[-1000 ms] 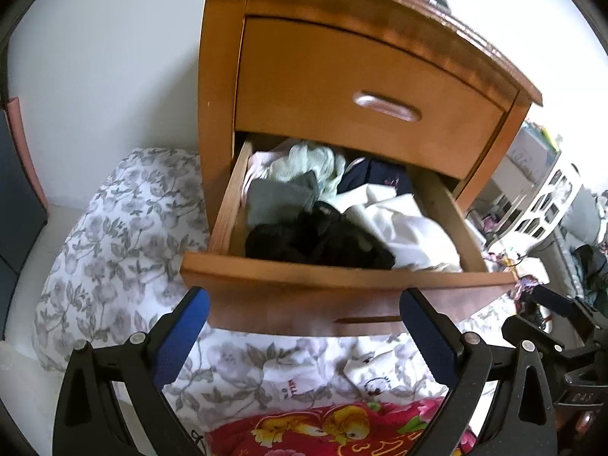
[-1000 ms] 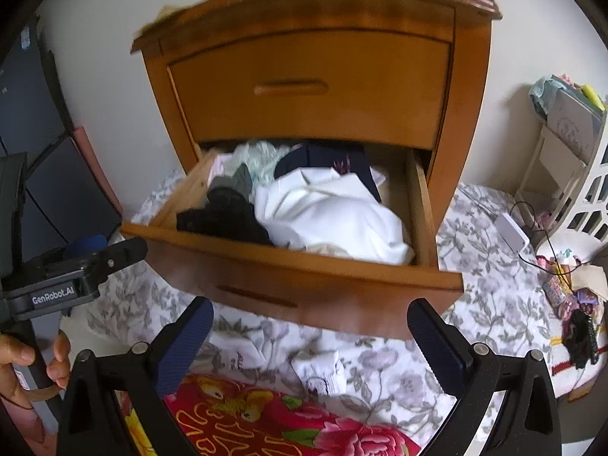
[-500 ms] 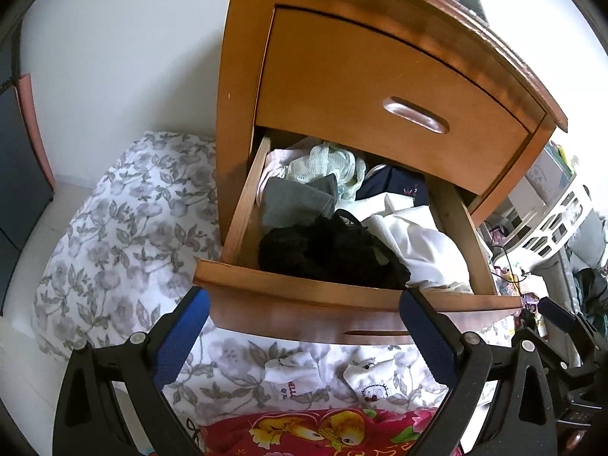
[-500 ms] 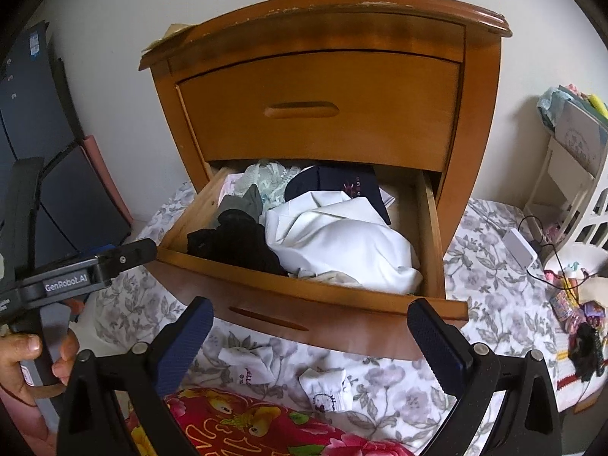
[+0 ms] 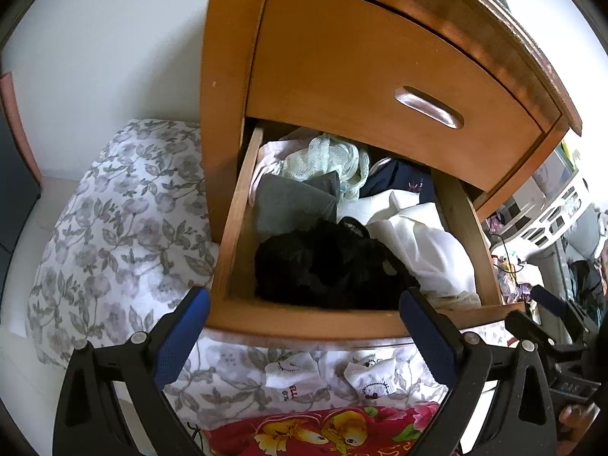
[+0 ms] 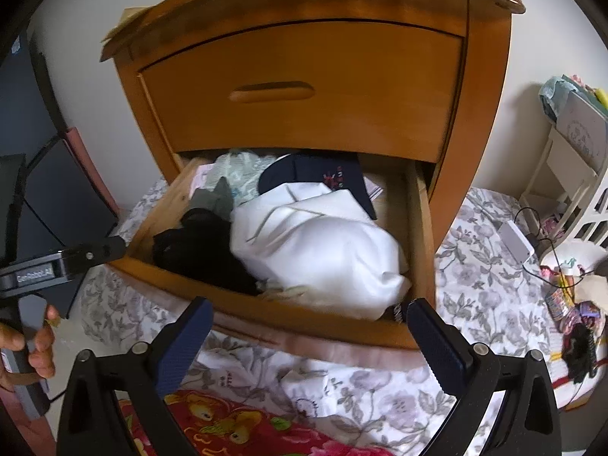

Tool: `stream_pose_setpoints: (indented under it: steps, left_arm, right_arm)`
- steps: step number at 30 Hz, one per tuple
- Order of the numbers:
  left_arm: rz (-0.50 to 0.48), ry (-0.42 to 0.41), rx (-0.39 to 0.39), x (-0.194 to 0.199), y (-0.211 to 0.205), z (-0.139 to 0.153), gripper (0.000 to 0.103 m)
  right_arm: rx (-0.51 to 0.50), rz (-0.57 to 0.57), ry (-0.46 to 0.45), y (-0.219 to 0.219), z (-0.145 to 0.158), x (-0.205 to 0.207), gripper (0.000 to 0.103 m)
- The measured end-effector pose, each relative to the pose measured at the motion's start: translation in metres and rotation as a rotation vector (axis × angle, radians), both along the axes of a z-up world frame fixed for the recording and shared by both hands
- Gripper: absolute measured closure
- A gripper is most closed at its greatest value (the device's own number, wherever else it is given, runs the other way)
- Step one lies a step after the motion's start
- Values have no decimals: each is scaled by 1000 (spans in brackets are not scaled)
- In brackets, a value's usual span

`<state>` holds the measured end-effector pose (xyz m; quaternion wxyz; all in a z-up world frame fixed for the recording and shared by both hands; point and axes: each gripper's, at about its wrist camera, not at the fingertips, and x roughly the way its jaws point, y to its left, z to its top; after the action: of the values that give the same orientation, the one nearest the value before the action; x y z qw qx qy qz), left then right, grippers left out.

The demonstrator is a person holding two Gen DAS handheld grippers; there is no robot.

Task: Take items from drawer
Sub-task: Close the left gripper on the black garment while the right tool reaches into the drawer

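Clearly, both tongs, left (image 5: 304, 319) and right (image 6: 309, 321), hung spread and empty before the open drawer (image 6: 266, 315); next came reaching for the black garment (image 5: 323, 262).

The upper drawer (image 6: 304, 87) is hiding the rear of the open drawer (image 5: 304, 321), so the pale green cloth (image 5: 326, 159) and navy garment (image 6: 315, 174) are showing only in part. The white garment (image 6: 323, 247) is covering whatever lies beneath. At the right edge of the right wrist view, small clutter (image 6: 570, 304) is staying too tiny to identify.
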<state>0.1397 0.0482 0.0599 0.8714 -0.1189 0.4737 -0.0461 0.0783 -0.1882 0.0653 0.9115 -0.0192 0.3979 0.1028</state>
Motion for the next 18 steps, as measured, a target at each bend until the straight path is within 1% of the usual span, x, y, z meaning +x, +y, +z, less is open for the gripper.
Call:
stream_pose_setpoints:
  steps: [5,11,14,18]
  left_arm:
    - [-35,20,-9,16,-1,-5,4]
    - [-92,62,-13,37,-11,-16,7]
    - [-137,80,-7,49,-19,-21,17]
    - [-167,107,0,63,-29,-30,18]
  right_arm:
    - [-34,10,30,2,-6,21,0]
    - [-54,15,98,5,-20,43,1]
    - [-52,22,106,7,-23,49,1]
    - [-50,25,109,8,-25,55,1]
